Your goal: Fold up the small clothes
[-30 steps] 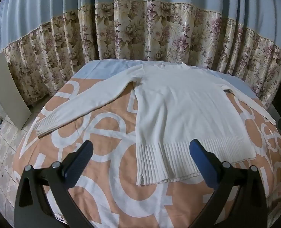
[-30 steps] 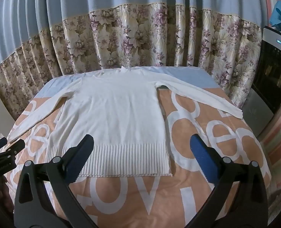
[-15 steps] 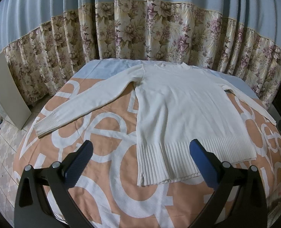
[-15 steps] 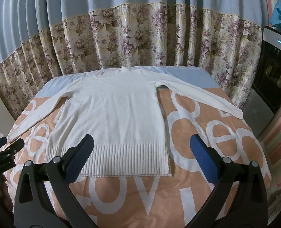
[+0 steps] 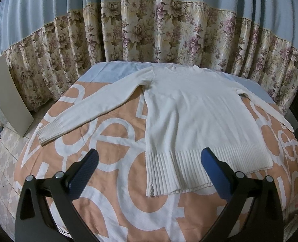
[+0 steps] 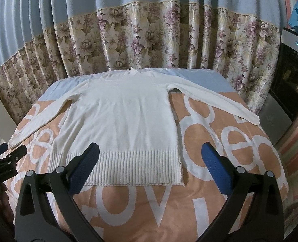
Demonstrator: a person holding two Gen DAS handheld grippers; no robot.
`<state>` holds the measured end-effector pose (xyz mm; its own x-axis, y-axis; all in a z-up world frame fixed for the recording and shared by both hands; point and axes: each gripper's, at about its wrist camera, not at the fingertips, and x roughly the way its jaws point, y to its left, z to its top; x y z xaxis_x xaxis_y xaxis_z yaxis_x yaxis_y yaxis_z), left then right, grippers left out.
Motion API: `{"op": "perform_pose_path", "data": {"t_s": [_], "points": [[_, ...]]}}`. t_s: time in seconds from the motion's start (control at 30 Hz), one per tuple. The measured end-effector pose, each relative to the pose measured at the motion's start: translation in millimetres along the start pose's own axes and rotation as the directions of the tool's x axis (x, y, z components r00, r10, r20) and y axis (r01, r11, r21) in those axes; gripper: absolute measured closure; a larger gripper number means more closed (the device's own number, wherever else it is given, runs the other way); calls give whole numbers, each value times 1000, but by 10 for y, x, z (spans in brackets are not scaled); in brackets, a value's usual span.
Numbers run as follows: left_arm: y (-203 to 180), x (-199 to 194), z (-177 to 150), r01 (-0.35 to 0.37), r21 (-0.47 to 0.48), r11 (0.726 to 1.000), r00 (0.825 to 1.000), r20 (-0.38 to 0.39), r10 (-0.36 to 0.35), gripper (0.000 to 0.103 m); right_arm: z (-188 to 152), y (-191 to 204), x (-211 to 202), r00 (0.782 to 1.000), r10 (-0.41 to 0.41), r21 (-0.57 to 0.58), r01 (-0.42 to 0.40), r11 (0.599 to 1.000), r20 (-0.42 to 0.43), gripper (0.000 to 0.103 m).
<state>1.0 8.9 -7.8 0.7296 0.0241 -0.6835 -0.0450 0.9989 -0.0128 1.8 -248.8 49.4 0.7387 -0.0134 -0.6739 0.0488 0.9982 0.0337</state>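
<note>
A white knit sweater (image 5: 193,117) lies flat on the bed, front up, both sleeves spread out, ribbed hem toward me; it also shows in the right wrist view (image 6: 122,117). My left gripper (image 5: 149,166) is open and empty, held above the hem's left corner. My right gripper (image 6: 150,165) is open and empty, held above the hem's right part. The left gripper (image 6: 1,157) shows at the left edge of the right wrist view.
The bed has an orange cover with large white letters (image 6: 219,137) and a blue sheet (image 6: 205,80) at its far end. A floral curtain (image 6: 149,40) hangs behind. A white board (image 5: 5,98) leans at left. A dark appliance (image 6: 290,76) stands at right.
Both views show almost the same scene; the grippers have barely shifted and stay open. The sweater has not moved.
</note>
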Motion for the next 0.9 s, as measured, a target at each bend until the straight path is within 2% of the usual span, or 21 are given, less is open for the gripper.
{"op": "perform_pose_path", "data": {"t_s": [0.9], "points": [[-17,-7,3,0,-1,1000,1000,-4,0,2,-29,-78,6,1000,-20,3,20,1000,-6,3]]}}
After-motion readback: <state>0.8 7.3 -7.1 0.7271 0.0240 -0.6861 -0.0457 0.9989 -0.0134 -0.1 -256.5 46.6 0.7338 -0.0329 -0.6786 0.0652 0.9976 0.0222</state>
